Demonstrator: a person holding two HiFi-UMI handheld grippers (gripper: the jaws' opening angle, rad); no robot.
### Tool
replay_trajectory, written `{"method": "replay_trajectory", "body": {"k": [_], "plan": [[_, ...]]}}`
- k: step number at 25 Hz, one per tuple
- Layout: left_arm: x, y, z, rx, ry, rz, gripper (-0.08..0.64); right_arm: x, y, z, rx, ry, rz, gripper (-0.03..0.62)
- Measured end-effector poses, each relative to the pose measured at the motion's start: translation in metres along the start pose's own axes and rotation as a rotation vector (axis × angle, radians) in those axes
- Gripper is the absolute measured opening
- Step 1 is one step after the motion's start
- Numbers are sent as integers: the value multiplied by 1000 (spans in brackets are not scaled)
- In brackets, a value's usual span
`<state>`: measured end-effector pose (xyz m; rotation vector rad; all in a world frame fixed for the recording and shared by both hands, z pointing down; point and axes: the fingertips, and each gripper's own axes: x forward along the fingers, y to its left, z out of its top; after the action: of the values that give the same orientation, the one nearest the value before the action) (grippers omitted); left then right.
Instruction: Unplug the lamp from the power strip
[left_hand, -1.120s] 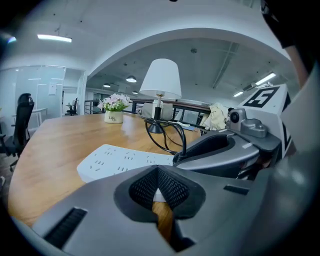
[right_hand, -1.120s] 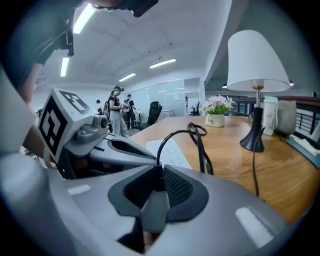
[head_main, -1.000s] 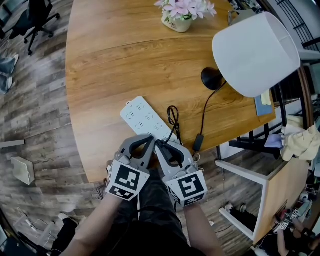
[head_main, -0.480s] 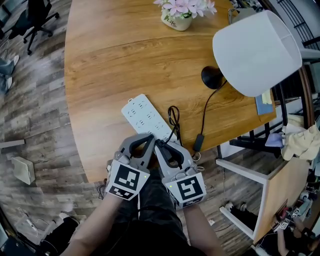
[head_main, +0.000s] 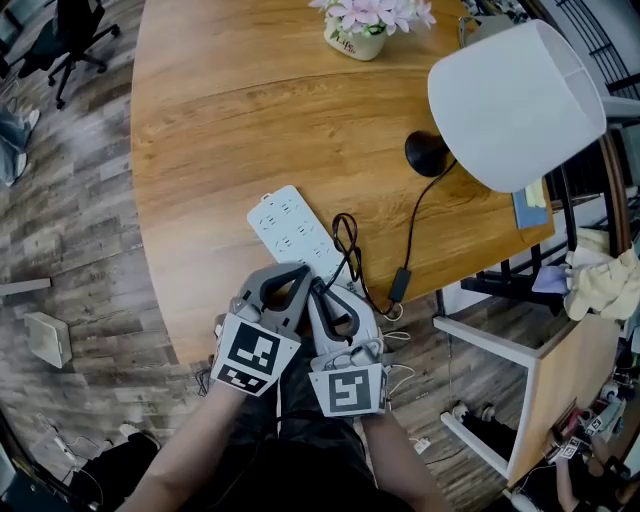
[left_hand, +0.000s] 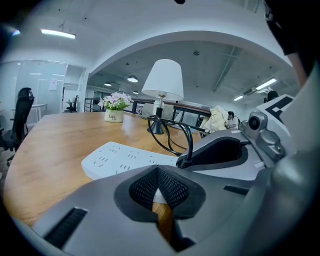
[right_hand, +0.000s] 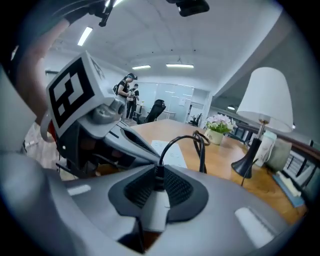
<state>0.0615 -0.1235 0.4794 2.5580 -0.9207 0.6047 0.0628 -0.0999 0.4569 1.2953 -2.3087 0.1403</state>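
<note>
Back toward the person tips the right gripper (head_main: 335, 305), its marker cube squaring up, and the power strip (head_main: 292, 232) has crept a touch further from the near edge of the table (head_main: 230, 110). In the right gripper view its jaws are clamped tight on the white plug (right_hand: 154, 210), black cord (right_hand: 200, 142) rising straight out between the pads, a grip on the plug body rather than the cord, which looks like the safe way to pull.

Just beside it, the left gripper (head_main: 290, 283) has its jaws all but closed, a sliver of the strip's near end pinched between them. That's the anchor, I'd say, so the strip doesn't drag along with the pull.

Whether the pins are clear of the socket, no view shows. The cord (head_main: 410, 230) loops slack and runs off to the lamp (head_main: 515, 105) at the table's right edge, so nothing tugs there.
</note>
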Motion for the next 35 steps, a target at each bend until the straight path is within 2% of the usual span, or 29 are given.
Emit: {"method": "replay_trajectory", "body": {"k": [4, 8, 10, 16, 20, 24, 25, 26, 29, 30, 31, 32, 35], "plan": [[0, -2, -1, 12, -5, 3, -5, -1, -8, -3, 256, -14, 81, 66], [1, -3, 1, 6, -9, -3, -5, -2, -14, -7, 387, -3, 117, 67], [1, -3, 0, 11, -3, -1, -5, -1, -13, -5, 352, 2, 96, 66], [0, -1, 1, -8, -5, -17, -5, -2, -1, 2, -22, 35, 18, 64], [3, 0, 2, -5, -1, -17, -5, -2, 1, 0, -164, 28, -12, 64], [7, 1, 4, 13, 5, -31, -5, 0, 2, -1, -212, 36, -11, 64], [7, 1, 4, 16, 6, -32, -5, -1, 2, -1, -199, 35, -3, 64], [7, 1, 4, 17, 7, -31, -5, -1, 1, 0, -149, 26, 11, 66], [8, 0, 4, 12, 12, -30, -5, -1, -8, 2, 160, -28, 65, 66], [8, 0, 4, 11, 12, -33, -5, -1, -12, 1, 237, -33, 74, 66], [8, 0, 5, 12, 13, -35, -5, -2, -14, -1, 265, -28, 76, 66], [8, 0, 5, 13, 14, -35, -5, -1, -15, -1, 232, -12, 70, 66], [8, 0, 4, 21, 12, -25, -5, -2, -3, 2, -75, 62, 19, 66]]}}
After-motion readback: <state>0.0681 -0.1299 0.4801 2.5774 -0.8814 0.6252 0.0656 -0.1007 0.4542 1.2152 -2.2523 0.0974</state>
